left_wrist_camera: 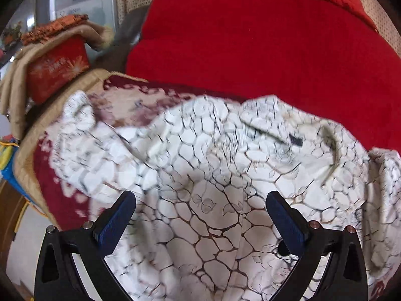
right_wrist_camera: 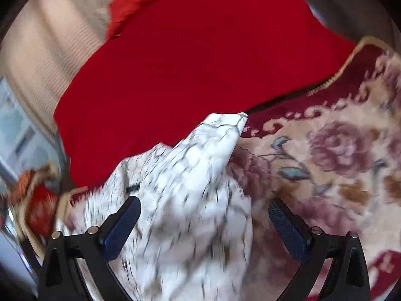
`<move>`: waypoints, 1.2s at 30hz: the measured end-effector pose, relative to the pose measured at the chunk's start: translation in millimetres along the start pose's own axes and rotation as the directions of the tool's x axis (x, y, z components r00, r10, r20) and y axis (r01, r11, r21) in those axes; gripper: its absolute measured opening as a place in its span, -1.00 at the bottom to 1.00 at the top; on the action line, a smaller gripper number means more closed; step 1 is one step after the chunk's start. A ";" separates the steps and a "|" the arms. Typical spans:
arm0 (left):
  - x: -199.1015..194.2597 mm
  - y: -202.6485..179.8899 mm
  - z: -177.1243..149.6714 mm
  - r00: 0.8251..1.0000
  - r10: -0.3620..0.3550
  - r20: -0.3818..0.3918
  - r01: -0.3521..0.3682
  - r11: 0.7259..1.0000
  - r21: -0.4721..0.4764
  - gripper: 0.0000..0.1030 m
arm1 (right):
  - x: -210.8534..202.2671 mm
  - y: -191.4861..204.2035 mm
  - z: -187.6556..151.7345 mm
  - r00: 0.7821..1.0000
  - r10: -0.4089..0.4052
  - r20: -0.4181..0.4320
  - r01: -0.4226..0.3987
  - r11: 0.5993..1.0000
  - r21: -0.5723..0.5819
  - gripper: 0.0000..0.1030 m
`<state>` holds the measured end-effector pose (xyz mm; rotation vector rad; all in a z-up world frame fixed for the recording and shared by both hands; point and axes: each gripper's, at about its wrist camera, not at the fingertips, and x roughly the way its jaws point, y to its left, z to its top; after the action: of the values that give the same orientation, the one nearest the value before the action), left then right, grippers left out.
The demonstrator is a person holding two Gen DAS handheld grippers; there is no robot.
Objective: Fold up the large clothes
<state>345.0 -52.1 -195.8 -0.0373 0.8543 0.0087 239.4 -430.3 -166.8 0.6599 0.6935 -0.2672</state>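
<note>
my white crackle-print garment [left_wrist_camera: 213, 170] lies rumpled on the floral blanket [right_wrist_camera: 338, 150], in front of the red cover [left_wrist_camera: 250, 45]. my left tongs [left_wrist_camera: 200, 220] and right tongs [right_wrist_camera: 204, 225] both gape, gripping nothing. i'd pinch one edge with each, single layer only, then pull it flat before folding.

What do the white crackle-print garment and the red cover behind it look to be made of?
Garment: thin woven cloth, matte; it creases sharply, likely cotton or a blend. Red cover: thicker, fuzzy-looking fabric, perhaps fleece or chenille; blur leaves this open.
</note>
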 end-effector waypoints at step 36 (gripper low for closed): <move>51.3 10.7 29.9 0.873 -0.487 -0.036 0.458 0.842 -0.284 1.00 | -3.5 48.3 -18.1 0.938 0.347 -0.017 -0.346 0.931 -0.118 0.54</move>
<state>401.0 -40.7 -215.2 -0.5097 0.9287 -0.3491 248.7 -381.5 -152.1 0.6543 0.5721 0.0999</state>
